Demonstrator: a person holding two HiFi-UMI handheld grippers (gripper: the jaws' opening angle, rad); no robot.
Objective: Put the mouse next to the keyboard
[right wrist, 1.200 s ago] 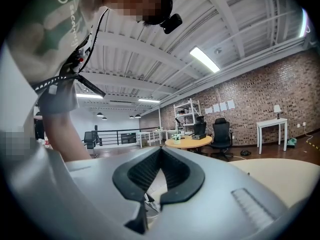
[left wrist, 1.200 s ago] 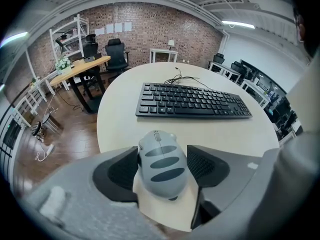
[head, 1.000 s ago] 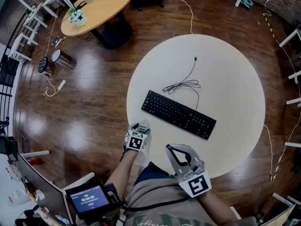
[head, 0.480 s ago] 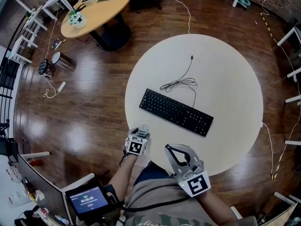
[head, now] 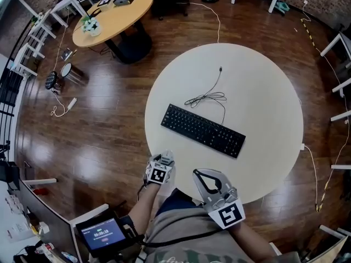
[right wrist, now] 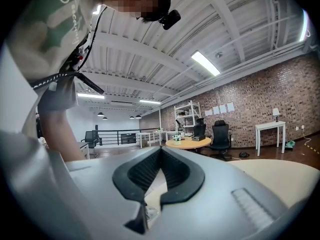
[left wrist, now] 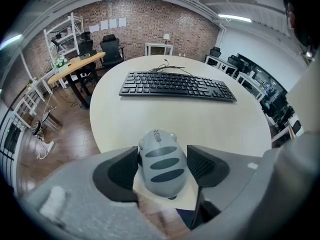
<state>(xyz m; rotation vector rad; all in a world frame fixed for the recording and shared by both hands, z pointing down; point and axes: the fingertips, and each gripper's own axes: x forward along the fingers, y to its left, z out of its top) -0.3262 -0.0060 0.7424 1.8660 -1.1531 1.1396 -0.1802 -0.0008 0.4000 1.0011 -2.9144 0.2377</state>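
A dark wooden floor [head: 98,125] fills the room. On it stands a round white table [head: 263,92]; a smaller tan table [head: 112,12] stands well apart from it at the far left, with clutter on top.

A black keyboard [head: 203,130] lies slantwise across the middle of the white table. Its thin black cable [head: 211,95] loops just beyond it and trails toward the far side, the plug end lying loose on the tabletop.

The person stands at the near edge of the white table, a gripper in each hand. The right gripper [head: 204,175] is over the near rim, pointing in toward the keyboard but not touching it. Its jaws are closed, the tips meeting, with only a leaf-shaped gap behind them and nothing held.

The left gripper [head: 163,159] is at the near-left rim of the table, about at the edge. Its jaws grip a grey mouse [left wrist: 161,161] by its two sides, the wheel end pointing toward the keyboard. The mouse is off the tabletop, over the near rim, with a wide stretch of bare table between it and the keyboard.
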